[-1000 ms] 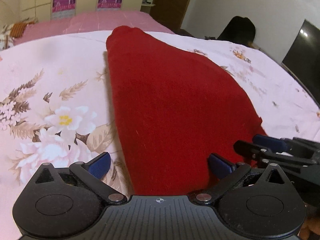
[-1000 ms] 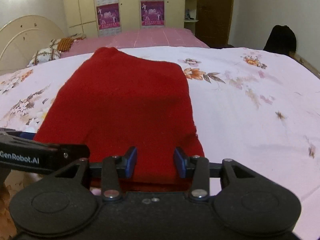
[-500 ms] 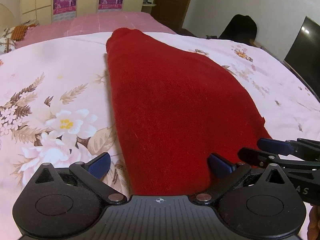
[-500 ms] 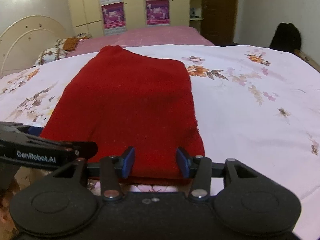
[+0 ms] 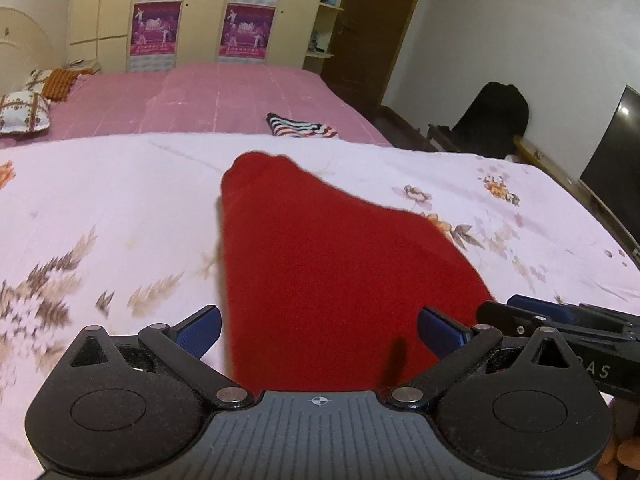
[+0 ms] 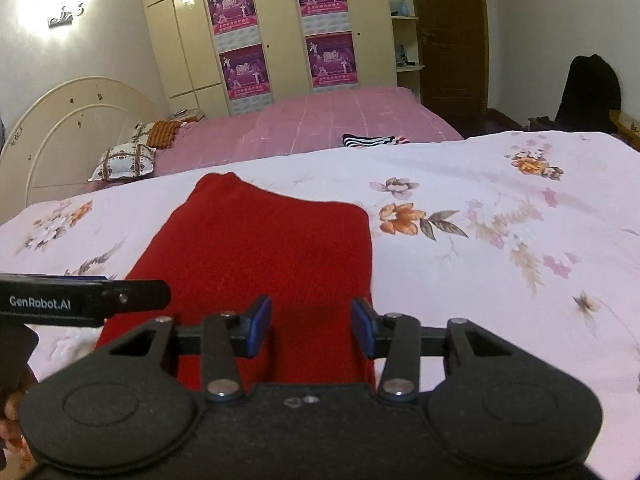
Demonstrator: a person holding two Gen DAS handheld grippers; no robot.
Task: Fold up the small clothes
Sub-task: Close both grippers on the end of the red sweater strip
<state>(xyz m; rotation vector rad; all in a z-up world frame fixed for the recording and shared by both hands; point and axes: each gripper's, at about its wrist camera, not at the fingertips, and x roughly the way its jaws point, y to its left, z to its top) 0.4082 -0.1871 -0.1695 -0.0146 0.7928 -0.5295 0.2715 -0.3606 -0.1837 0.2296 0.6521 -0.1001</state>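
The red knitted garment (image 5: 320,264) lies spread on the bed's pale floral sheet (image 5: 100,208), narrowing to a rounded end at its far side and widening toward the cameras. In the left wrist view the left claw (image 5: 320,330) stands wide open above the garment's near part, its blue pads (image 5: 198,330) well apart, one over the sheet beside the cloth's left edge and the other over the red cloth; neither pad presses on anything. The right claw (image 6: 312,326) is partly open over the near right portion of the garment (image 6: 264,252), with red cloth showing between its blue pads (image 6: 258,326); the pads do not squeeze it, so nothing is gripped. Each claw's fingers reach into the other's view from the side. Beyond the floral sheet is a pink bedspread (image 6: 320,120) with a striped folded cloth (image 6: 372,141) at its near edge, patterned pillows (image 6: 122,162) by a cream headboard (image 6: 68,120), and a wardrobe with purple posters (image 6: 240,40).
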